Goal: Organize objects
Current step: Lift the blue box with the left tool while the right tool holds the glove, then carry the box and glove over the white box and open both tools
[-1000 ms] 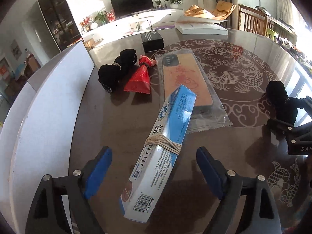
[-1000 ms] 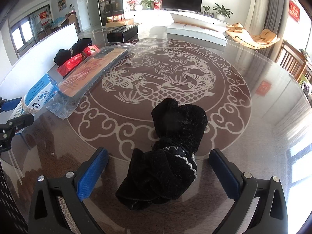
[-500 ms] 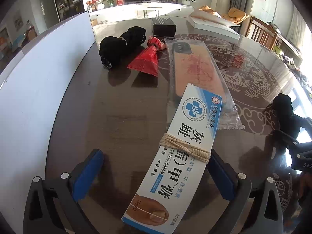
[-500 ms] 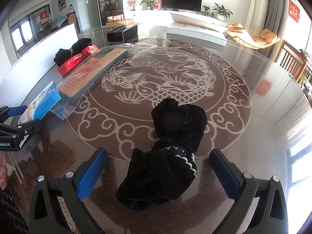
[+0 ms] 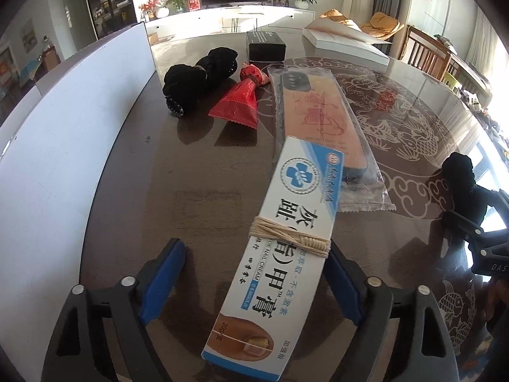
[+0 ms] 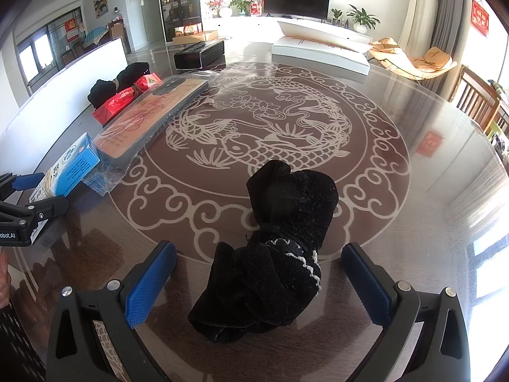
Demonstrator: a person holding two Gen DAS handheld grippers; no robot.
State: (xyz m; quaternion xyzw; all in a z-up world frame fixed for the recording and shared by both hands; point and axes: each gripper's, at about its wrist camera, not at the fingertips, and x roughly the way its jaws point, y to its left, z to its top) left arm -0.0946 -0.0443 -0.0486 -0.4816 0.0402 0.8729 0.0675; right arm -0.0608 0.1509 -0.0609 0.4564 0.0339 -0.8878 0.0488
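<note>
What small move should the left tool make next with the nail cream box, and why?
Probably finish closing the left tool on the nail cream box. Its jaws have just been closing, the box lies between them, and a gap shows beside the left pad, so the grip looks incomplete.

Here's the dark glossy round surface (image 6: 397, 216) with its pale carp-and-cloud pattern. Along its left side lie a black cloth bundle (image 5: 197, 79), a red foil packet (image 5: 241, 102) just beside it, then a clear-wrapped orange phone case (image 5: 321, 117). Near the front sits a black knotted velvet pouch (image 6: 280, 248); at the far edge, a black rectangular box (image 5: 266, 45) and a flat white box (image 6: 318, 52).
</note>
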